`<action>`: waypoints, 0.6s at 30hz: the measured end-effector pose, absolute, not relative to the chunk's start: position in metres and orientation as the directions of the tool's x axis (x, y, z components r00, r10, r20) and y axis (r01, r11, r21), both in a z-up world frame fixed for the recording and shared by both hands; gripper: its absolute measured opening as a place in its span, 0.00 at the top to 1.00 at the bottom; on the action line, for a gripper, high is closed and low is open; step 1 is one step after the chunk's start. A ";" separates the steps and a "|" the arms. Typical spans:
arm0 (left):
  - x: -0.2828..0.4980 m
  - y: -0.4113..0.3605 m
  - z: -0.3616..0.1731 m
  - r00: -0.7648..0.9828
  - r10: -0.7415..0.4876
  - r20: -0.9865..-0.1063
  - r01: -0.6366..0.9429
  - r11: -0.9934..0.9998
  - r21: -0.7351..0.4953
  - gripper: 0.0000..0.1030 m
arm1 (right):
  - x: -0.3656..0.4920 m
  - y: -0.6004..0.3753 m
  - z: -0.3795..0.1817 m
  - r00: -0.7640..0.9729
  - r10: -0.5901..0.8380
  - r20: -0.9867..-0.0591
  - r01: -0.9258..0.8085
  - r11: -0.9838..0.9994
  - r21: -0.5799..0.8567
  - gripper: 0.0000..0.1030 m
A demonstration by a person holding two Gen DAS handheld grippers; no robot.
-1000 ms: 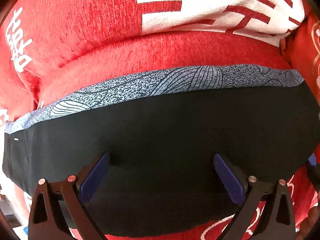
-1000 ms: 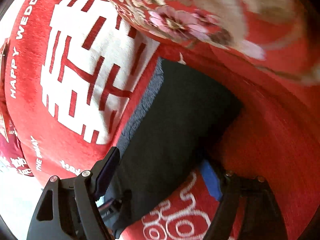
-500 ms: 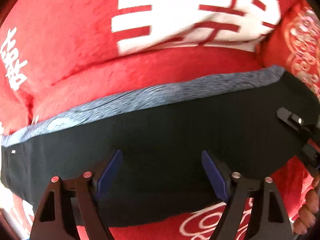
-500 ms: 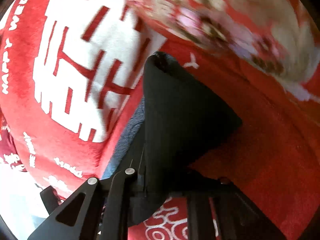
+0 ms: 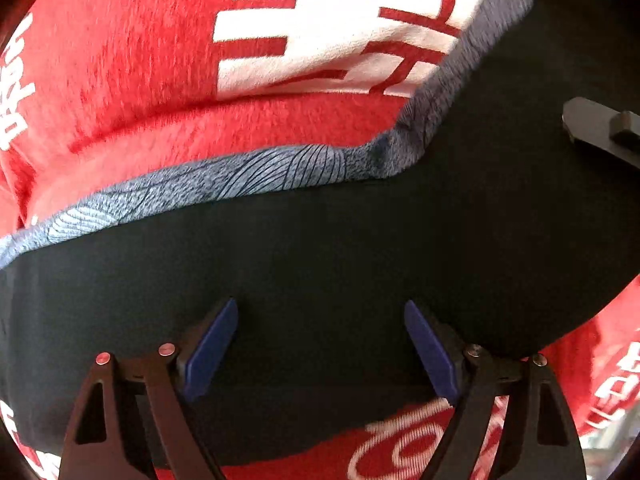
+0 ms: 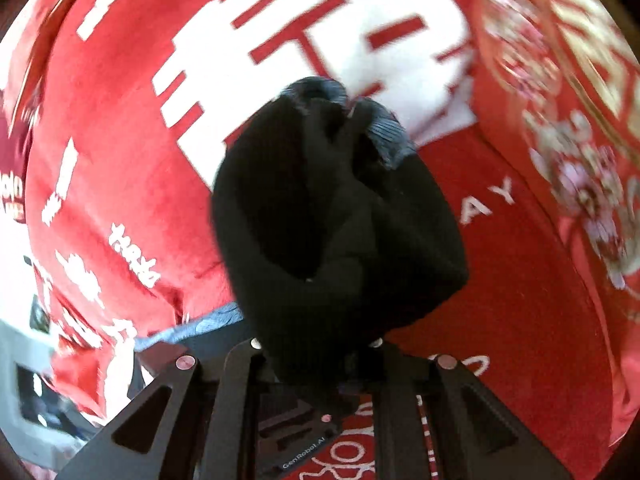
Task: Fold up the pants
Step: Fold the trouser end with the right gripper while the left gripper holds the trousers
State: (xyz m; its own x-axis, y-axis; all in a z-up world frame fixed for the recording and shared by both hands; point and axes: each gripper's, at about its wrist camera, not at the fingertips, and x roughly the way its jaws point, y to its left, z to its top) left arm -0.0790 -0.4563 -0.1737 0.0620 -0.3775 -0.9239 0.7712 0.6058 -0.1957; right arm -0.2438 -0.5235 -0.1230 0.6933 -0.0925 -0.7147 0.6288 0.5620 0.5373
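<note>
Black pants (image 5: pixel 320 264) with a grey patterned band (image 5: pixel 240 188) along their far edge lie across a red blanket. My left gripper (image 5: pixel 320 344) is open above them, its blue pads (image 5: pixel 212 348) wide apart and low over the black cloth, with no fold pinched between them. The right end of the pants is lifted off the blanket and rises toward the upper right. My right gripper (image 6: pixel 320 344) is shut on that end, and the bunched black cloth (image 6: pixel 340 220) hangs in front of its camera. Part of that gripper (image 5: pixel 600 132) shows at the right edge of the left wrist view.
The red plush blanket (image 5: pixel 140 80) with large white characters (image 5: pixel 320 20) covers the whole surface under the pants. A red cushion with a flower pattern (image 6: pixel 580 160) lies at the right. A pale floor (image 6: pixel 24 380) shows past the blanket's left edge.
My right gripper shut on the right end of the pants, then lifted and rolled with it. The pants' right side rose off the blanket. My left jaws narrowed a little.
</note>
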 end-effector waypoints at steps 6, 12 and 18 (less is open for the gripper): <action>-0.024 -0.390 -0.145 0.074 -0.356 -0.931 0.718 0.667 -0.198 0.18 | -0.190 -0.471 -0.094 0.629 -0.119 -0.768 0.587 0.720 0.369 0.86; 0.062 -0.299 -0.143 0.199 -0.227 -0.953 0.634 0.771 -0.051 0.18 | -0.125 -0.389 -0.108 0.539 -0.138 -0.831 0.505 0.842 0.188 0.85; 0.120 -0.238 -0.160 0.245 -0.126 -0.961 0.556 0.831 0.032 0.18 | -0.066 -0.300 -0.180 0.385 -0.193 -0.902 0.408 0.913 -0.021 0.82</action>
State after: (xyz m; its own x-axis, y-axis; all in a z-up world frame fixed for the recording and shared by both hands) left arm 0.1200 -0.2382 -0.1599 0.2450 -0.1264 -0.9613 0.5555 0.8309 0.0324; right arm -0.0658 -0.3003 -0.1804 0.3849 -0.1933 -0.9025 0.4085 0.9125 -0.0213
